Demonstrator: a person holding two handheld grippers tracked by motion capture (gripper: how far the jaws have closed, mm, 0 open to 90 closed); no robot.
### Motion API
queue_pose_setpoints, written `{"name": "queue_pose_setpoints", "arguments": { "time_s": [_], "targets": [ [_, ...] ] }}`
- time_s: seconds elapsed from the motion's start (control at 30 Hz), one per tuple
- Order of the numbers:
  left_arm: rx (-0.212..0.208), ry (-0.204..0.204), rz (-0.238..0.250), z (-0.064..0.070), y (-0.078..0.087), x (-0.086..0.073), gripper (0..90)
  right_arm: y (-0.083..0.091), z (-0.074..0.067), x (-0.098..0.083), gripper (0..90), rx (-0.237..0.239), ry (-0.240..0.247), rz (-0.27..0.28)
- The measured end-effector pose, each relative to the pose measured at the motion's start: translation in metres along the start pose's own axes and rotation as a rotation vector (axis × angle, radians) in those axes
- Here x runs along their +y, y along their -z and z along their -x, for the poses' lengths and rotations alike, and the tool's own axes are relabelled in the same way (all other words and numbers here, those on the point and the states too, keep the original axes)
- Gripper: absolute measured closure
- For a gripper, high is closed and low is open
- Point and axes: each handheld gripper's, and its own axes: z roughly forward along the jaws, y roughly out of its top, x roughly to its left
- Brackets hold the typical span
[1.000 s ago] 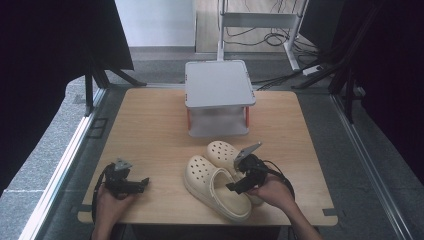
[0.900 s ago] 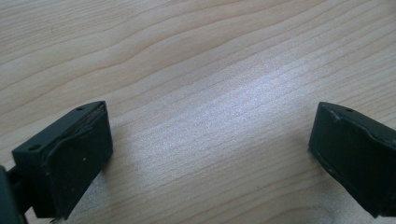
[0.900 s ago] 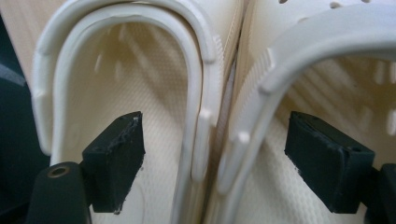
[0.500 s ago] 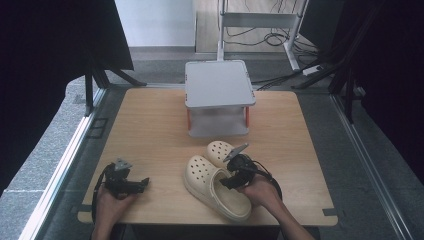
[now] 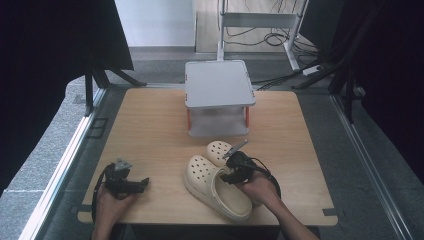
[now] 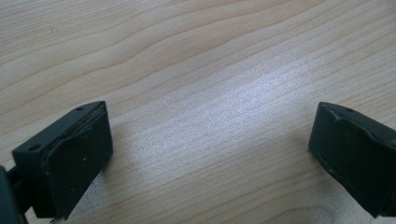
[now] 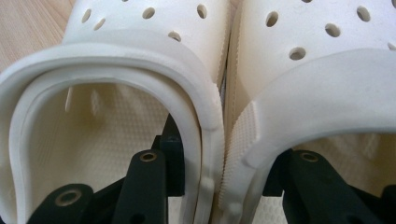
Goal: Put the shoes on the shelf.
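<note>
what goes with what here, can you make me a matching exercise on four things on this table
Things
1. left gripper
2. right gripper
3. cream clogs
4. grey two-tier stand

States or places
a. far middle of the table
b. jaws apart over bare wood
c. one jaw inside each shoe, inner walls between them
d. side by side, sides touching, at the near edge

Pairs: 1-b, 2-c, 3-d, 4-a

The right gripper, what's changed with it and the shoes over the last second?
The right gripper has dipped between the two cream clogs, one jaw inside each, and its jaws have just been closing, pinching their adjoining inner walls together. The left gripper stayed open over bare table; the grey stand is unmoved.
</note>
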Motion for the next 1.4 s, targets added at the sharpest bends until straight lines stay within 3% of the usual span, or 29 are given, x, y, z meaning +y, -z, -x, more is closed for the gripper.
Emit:
{"name": "queue_pose_setpoints", "arguments": {
  "time_s": [0.4,0.93,1.4],
  "targets": [
    [-0.001,0.000,0.000,0.000,0.000,0.000,0.0,0.025,0.001,0.003,64.2,0.023,-0.015,-0.001],
    [0.000,0.001,0.001,0.000,0.000,0.000,0.0,0.080,0.008,0.019,64.2,0.024,-0.030,0.030],
    [0.000,-0.002,0.001,0.000,0.000,0.000,0.0,0.128,0.015,0.041,64.3,-0.006,-0.066,0.060]
  ]
}}
